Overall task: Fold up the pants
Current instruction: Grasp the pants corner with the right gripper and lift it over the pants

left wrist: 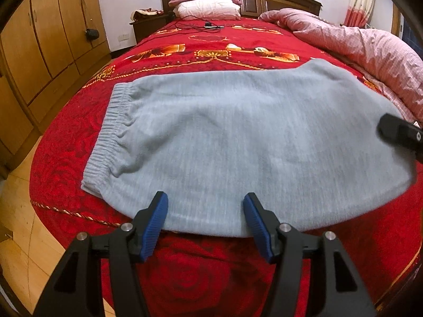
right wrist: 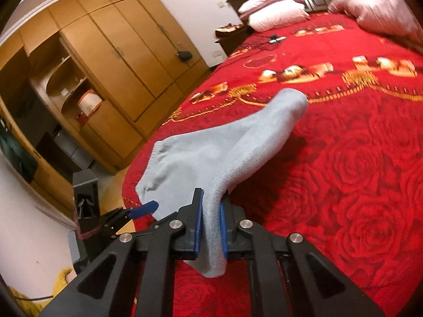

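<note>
Grey pants (left wrist: 224,142) lie across the near end of the bed (left wrist: 211,42), on a red rose-patterned bedspread (left wrist: 66,158). The elastic waistband (left wrist: 111,126) sits at the left; the body of the garment runs to the right and already appears doubled over, though the layers cannot be counted from these views.

Right gripper (right wrist: 210,227): clamped on the right end of the pants (right wrist: 219,158) — a thick fold of grey cloth is pinched between the blue pads (right wrist: 197,227) and lifted clear of the bedspread, with a tail of cloth hanging below the jaws. From the left wrist view only a blurred black part of this gripper (left wrist: 399,134) shows at the garment's right edge.

Left gripper (left wrist: 205,224): jaws spread wide, holding nothing, poised at the near edge of the pants, roughly mid-length. Whether the pads touch the cloth cannot be told.

Judgement: a fold is in hand, the right end raised for carrying toward the waistband. The next move calls for the right gripper to sweep leftward while keeping the edges aligned — the left gripper would do well to pin or grasp the near edge so the lower layer does not drag.

Beyond: pillows (left wrist: 208,2) at the headboard, a pink quilt (left wrist: 357,42) bunched along the right side, a wooden wardrobe (left wrist: 47,39) at left.
</note>
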`<state>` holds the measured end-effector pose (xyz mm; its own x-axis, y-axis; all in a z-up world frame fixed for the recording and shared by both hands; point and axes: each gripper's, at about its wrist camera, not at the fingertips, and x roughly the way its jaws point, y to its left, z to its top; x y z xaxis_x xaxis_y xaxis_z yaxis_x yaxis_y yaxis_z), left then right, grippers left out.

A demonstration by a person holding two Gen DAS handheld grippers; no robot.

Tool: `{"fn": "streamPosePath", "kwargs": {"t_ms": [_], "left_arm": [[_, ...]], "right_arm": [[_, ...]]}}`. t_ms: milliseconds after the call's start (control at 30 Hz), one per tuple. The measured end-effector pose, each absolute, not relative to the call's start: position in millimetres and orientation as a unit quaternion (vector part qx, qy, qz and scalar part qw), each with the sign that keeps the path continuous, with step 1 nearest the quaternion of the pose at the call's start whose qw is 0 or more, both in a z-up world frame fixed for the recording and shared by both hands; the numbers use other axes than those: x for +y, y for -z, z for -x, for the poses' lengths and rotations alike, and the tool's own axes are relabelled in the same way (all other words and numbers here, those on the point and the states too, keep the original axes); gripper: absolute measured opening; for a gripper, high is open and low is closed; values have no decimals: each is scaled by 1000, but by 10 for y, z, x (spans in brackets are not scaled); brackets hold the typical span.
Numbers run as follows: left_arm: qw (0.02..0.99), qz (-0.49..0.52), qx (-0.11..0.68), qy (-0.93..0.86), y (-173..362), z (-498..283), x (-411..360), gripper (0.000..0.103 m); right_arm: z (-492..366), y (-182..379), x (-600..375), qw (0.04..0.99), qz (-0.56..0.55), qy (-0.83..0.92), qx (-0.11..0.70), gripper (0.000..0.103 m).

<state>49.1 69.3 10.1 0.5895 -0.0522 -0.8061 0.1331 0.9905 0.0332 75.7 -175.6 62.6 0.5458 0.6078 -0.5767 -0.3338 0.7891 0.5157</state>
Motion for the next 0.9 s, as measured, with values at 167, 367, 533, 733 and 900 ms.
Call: {"fn": "streamPosePath", "kwargs": {"t_ms": [167, 367, 533, 733, 900], "left_arm": [[895, 3, 443, 58, -270, -418, 927, 63], [902, 52, 427, 13, -506, -399, 1444, 63], [905, 78, 418, -19, -610, -368, 1788, 63], [907, 89, 411, -33, -651, -322, 1996, 63], [906, 96, 411, -40, -616, -301, 2120, 63]], "right_arm": [[-747, -857, -1608, 870, -133, -289, 377, 12], [-882, -1082, -1258, 869, -68, -322, 371, 12], [-990, -1232, -887, 860, -29, -356, 366, 12], [-1134, -1280, -386, 841, -8, -396, 370, 12], [-1273, -1156, -27, 820, -12, -420, 390, 12]]}}
